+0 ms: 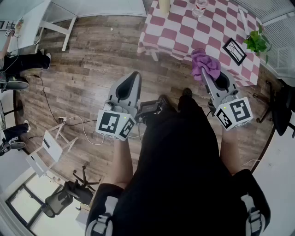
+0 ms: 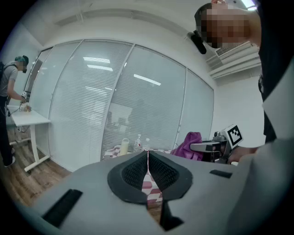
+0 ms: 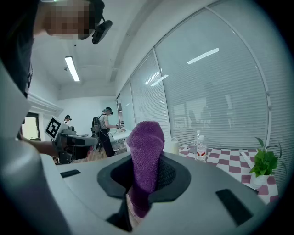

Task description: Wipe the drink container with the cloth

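The right tongs (image 3: 146, 172) are clamped on the purple cloth (image 3: 146, 147); the left tongs (image 2: 148, 161) are shut, empty. The drink container (image 1: 199, 7) (clear bottle, likely) stands on the checkered desk (image 1: 184, 37), well ahead. Close in first, then steady the bottle with the left and wipe with a loose fold.

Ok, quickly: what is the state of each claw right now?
Left claw: closed, holding nothing.
Right claw: closed on the purple cloth.
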